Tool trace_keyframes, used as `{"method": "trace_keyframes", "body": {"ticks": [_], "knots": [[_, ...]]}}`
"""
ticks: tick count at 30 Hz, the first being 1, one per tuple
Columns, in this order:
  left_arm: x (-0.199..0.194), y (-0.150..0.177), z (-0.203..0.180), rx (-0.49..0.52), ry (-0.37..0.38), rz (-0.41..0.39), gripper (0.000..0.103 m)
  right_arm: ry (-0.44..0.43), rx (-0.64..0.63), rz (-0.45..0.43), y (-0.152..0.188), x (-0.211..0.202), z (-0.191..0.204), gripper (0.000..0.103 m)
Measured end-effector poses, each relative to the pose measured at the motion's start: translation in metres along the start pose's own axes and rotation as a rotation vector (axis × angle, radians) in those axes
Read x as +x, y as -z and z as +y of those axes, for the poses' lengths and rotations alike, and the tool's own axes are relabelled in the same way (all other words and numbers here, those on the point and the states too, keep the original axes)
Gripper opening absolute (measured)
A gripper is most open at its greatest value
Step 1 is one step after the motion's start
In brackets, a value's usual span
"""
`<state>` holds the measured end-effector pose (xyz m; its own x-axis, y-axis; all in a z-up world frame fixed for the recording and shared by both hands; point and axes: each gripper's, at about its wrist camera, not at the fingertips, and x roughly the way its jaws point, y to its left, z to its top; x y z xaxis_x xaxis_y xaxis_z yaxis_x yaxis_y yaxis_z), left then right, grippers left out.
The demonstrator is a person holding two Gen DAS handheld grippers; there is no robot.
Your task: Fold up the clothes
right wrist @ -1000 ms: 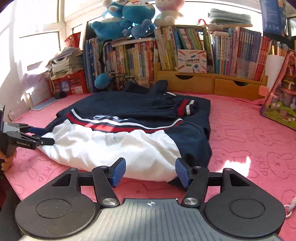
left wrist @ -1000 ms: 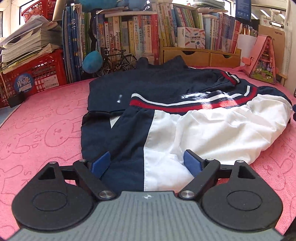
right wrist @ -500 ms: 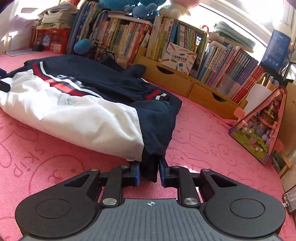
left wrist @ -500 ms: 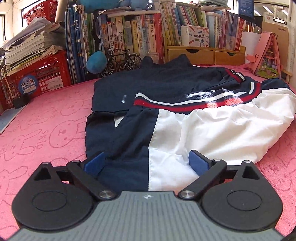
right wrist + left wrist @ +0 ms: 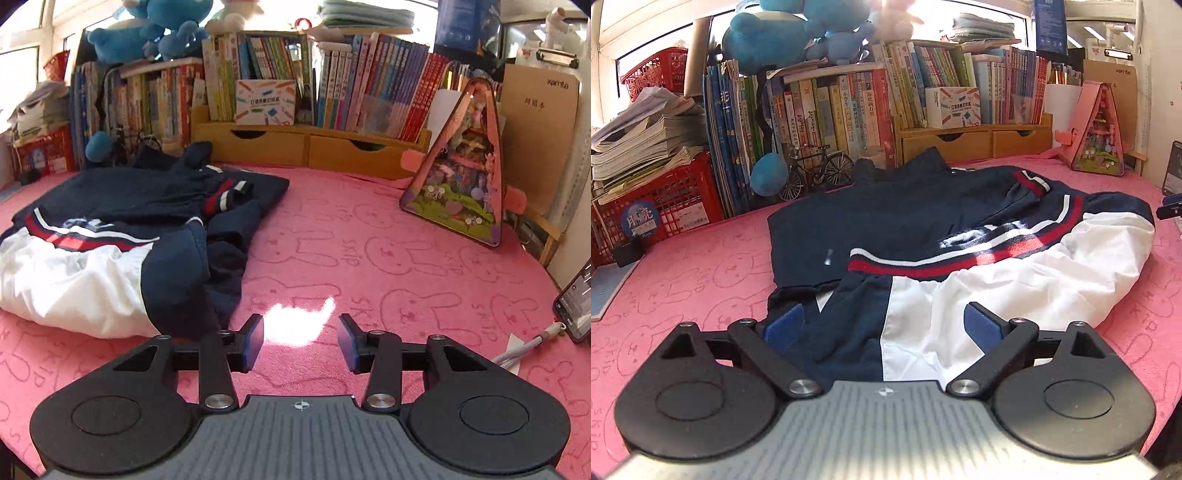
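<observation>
A pink cloth printed with rabbit outlines (image 5: 388,236) covers the whole work surface, and along its far edge runs a packed row of books (image 5: 827,107) with blue plush toys (image 5: 783,33) sitting on top. The jacket (image 5: 923,236), navy with a white lower panel and a red-and-white stripe band, lies spread across the middle of the cloth; in the right wrist view it sits to the left, with a striped cuff (image 5: 225,194) folded up on its navy part and a crumpled navy edge nearest the camera. A red crate (image 5: 661,199) holding stacked papers stands at the far left, a low wooden drawer unit (image 5: 306,146) sits under the books, and a pink triangular toy house (image 5: 461,184) stands on the cloth to the right, well apart from the jacket. The left gripper (image 5: 882,326) hangs over the jacket's near hem with its jaws spread wide, fabric lying between the blue pads but not pressed by them. The right gripper (image 5: 301,341) is over bare pink cloth just beside the jacket's navy edge; its jaws have just been opening and nothing is between them. A small model bicycle (image 5: 816,170) stands before the books, and a phone (image 5: 576,302) lies at the right edge with a cable (image 5: 524,350) beside it.
</observation>
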<state>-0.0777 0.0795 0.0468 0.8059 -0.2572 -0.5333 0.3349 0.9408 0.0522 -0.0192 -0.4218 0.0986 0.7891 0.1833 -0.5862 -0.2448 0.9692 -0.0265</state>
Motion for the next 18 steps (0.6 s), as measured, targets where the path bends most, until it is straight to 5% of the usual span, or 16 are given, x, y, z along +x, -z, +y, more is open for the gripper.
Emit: {"method": "trace_keyframes", "body": {"ticks": [3,5,9,11,16,18], "knots": [[0.015,-0.017,0.006,-0.023,0.060,0.013,0.102,-0.099,-0.023,-0.029,-0.031,0.020,0.024,0.074],[0.041,-0.020,0.008,-0.028,0.087,0.099,0.103,-0.144,-0.060,-0.028,-0.050,0.038,0.041,0.083],[0.080,-0.015,0.014,-0.061,0.036,0.231,0.103,-0.118,-0.148,0.069,-0.067,0.088,0.073,0.092],[0.090,-0.012,0.023,-0.109,0.075,0.250,0.103,-0.141,-0.162,0.104,-0.061,0.104,0.081,0.092],[0.094,-0.008,0.026,-0.119,0.165,0.225,0.101,-0.199,-0.168,0.118,-0.045,0.111,0.094,0.068],[0.089,-0.007,0.019,-0.074,0.183,0.198,0.090,-0.186,-0.179,0.090,-0.042,0.102,0.099,0.050]]}}
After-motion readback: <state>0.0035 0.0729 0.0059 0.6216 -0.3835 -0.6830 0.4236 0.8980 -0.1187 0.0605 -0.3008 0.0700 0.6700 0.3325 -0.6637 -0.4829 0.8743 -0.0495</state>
